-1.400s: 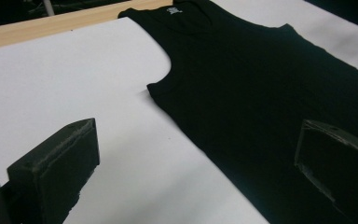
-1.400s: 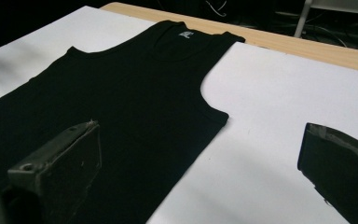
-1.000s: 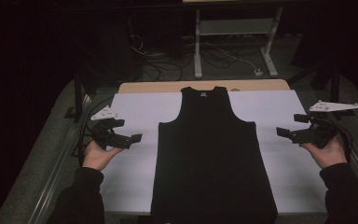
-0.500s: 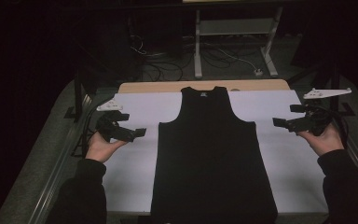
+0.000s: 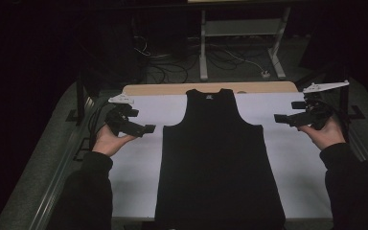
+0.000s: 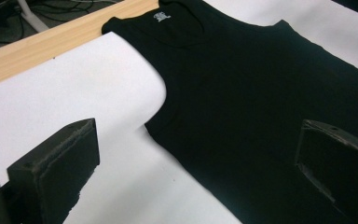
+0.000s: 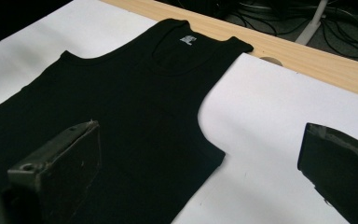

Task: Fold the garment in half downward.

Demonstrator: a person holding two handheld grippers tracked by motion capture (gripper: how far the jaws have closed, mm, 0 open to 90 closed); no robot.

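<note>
Both grippers, left (image 5: pixel 146 128) and right (image 5: pixel 279 118), jaws wide and empty, had risen toward the vest's (image 5: pixel 219 158) shoulders between them, likely to grasp them.

Dark room, grey floor (image 5: pixel 52 158), tangled cables (image 5: pixel 230 60), metal desk frame (image 5: pixel 242 36)

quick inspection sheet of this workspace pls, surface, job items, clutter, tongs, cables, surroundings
surface: white sheet over a wooden table, flat
job's things: black tank top lying flat, neck at the far edge, label showing
clutter: nothing seen
grippers: left tongs and right tongs open, held either side of the top, touching nothing
cables: loose cables on the floor beyond the table
surroundings: dark room, metal stand behind
</note>
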